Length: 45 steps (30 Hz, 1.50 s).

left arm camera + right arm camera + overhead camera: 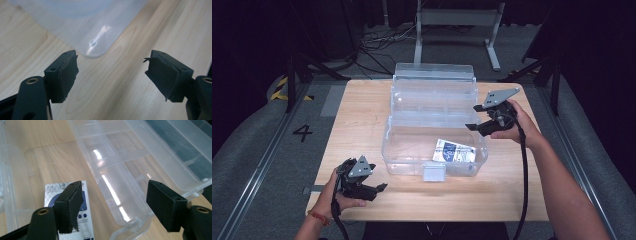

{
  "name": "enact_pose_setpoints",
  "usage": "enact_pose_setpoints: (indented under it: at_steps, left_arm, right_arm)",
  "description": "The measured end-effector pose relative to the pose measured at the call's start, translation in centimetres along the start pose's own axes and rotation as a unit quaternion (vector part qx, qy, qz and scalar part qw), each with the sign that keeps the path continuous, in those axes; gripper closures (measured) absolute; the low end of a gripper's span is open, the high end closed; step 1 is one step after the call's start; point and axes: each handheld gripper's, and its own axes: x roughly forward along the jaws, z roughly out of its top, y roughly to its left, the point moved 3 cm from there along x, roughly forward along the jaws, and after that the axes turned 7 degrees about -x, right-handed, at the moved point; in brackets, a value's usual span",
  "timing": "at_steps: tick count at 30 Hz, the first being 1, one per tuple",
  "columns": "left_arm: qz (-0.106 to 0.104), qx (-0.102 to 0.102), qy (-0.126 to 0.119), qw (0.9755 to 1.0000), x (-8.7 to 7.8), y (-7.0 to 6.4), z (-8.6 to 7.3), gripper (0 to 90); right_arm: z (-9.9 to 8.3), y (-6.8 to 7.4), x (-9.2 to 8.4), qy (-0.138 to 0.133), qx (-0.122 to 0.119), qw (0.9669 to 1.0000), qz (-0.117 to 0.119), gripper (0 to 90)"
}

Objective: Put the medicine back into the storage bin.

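High view: both grippers' fingers are held spread, nothing between them — the left gripper low over the table, the right gripper raised beside the clear box holding a packet. Dark floor surrounds.

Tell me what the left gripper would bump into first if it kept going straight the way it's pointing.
Probably the rounded corner of the clear plastic box, just ahead of the left gripper, whose jaws stand open and empty above the wooden table. Depth is hard to judge.
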Motion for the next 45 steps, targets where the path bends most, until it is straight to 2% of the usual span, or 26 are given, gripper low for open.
enact_pose_setpoints:
  at_steps: [3, 4, 6, 9, 11, 13, 15, 20, 25, 27, 29, 31, 33, 36, 38, 39, 41, 43, 45]
  left_arm:
    - [-0.006, 0.002, -0.022, 0.9997, -0.8, -0.5, 2.0, 26.4]
    - [-0.009, 0.006, -0.026, 0.9996, -0.9, -0.6, 2.4, 26.2]
    - [-0.006, 0.014, -0.037, 0.9992, -1.1, -0.9, 3.5, 26.8]
    - [0.004, 0.034, -0.034, 0.9988, -1.0, -1.1, 4.8, 27.5]
    - [-0.003, 0.039, -0.032, 0.9987, -0.6, -1.1, 5.4, 29.3]
    - [-0.003, 0.042, -0.023, 0.9989, -0.1, -1.0, 5.9, 31.1]
    - [-0.007, 0.048, -0.013, 0.9987, 0.4, -0.9, 6.1, 33.4]
    - [-0.004, 0.06, 0.017, 0.9981, 1.6, -0.6, 6.5, 34.3]
    - [-0.01, 0.06, 0.036, 0.9975, 2.5, -0.1, 6.7, 39.4]
    - [-0.017, 0.061, 0.042, 0.9971, 2.9, 0.1, 6.7, 43.2]
    - [-0.018, 0.062, 0.051, 0.9966, 3.3, 0.2, 6.7, 43.9]
    - [-0.023, 0.065, 0.066, 0.9954, 3.7, 0.3, 6.7, 46.4]
    - [-0.027, 0.07, 0.08, 0.994, 4.0, 0.4, 6.7, 49.3]
    - [-0.03, 0.079, 0.091, 0.9922, 4.6, 0.5, 6.7, 52.5]
    - [-0.037, 0.083, 0.103, 0.9906, 4.8, 0.5, 6.7, 54.2]
    - [-0.044, 0.09, 0.108, 0.9891, 5.0, 0.5, 6.7, 57.7]
    - [-0.042, 0.097, 0.112, 0.988, 5.2, 0.4, 6.7, 59.5]
    - [-0.049, 0.103, 0.117, 0.9865, 5.4, 0.4, 6.8, 62.4]
    - [-0.049, 0.101, 0.121, 0.9863, 5.5, 0.4, 6.9, 65.9]
  right_arm:
    - [0.4, -1.2, -0.4, 0.001, 0.007, 0.9999, -0.015, 32.5]
    - [0.5, -1.7, -0.4, 0.006, 0.009, 0.9996, -0.024, 32.6]
    - [0.7, -2.5, -0.4, 0.006, 0.014, 0.9995, -0.028, 33.0]
    - [1.0, -3.4, -0.2, 0.008, 0.017, 0.9992, -0.037, 33.6]
    - [1.2, -3.9, 0.1, 0.009, 0.017, 0.9992, -0.034, 33.8]
    - [1.6, -4.2, 0.5, 0.01, 0.009, 0.9992, -0.038, 34.5]
    - [1.8, -4.5, 1.0, 0.013, 0.011, 0.9994, -0.03, 34.8]
    - [2.4, -5.4, 2.4, 0.041, -0.001, 0.9984, -0.038, 35.2]
    - [2.7, -6.5, 3.5, 0.047, 0.002, 0.9983, -0.033, 38.5]
    - [2.8, -6.9, 4.2, 0.06, 0.01, 0.9977, -0.029, 38.8]
    - [2.8, -7.2, 4.7, 0.07, 0.007, 0.9973, -0.023, 39.4]
    - [2.9, -7.5, 5.2, 0.077, 0.01, 0.9968, -0.021, 39.5]
    - [2.9, -7.6, 5.7, 0.084, 0.005, 0.9962, -0.023, 41.5]
    - [2.8, -7.9, 6.6, 0.106, -0.004, 0.9943, -0.014, 45.9]
    - [2.8, -8.0, 6.9, 0.11, -0.003, 0.9937, -0.023, 50.6]
    - [2.8, -8.1, 6.9, 0.106, -0.001, 0.9942, -0.014, 51.2]
    - [2.8, -8.3, 7.2, 0.105, 0.006, 0.9944, 0.001, 51.2]
    - [2.8, -8.3, 7.4, 0.108, 0.003, 0.9942, 0.002, 51.8]
    - [3.0, -8.3, 7.3, 0.108, -0.002, 0.9941, 0.012, 56.7]
